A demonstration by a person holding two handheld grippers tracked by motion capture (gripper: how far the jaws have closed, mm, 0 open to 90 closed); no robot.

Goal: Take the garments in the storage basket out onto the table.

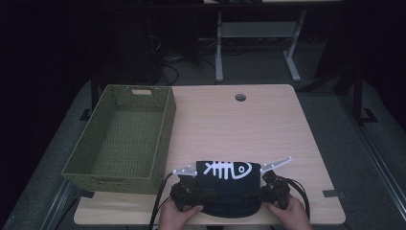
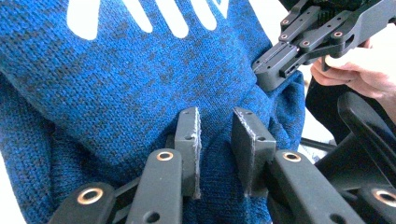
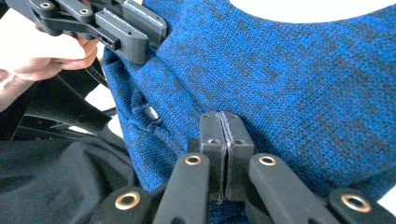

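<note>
A blue knitted sweater with a white fish-skeleton print lies folded at the table's near edge, between my two grippers. My left gripper grips its left side. In the left gripper view the pads stand a little apart, with a thick fold of the sweater bunched between them. My right gripper pinches the right side. In the right gripper view its pads are pressed together on the sweater's knit. Each gripper view also shows the other gripper on the sweater's far edge: the right and the left.
A green woven basket stands on the left part of the wooden table. A round cable hole sits near the far edge. A person's hands hold the grippers at the near edge. Desk legs and cables lie on the floor beyond.
</note>
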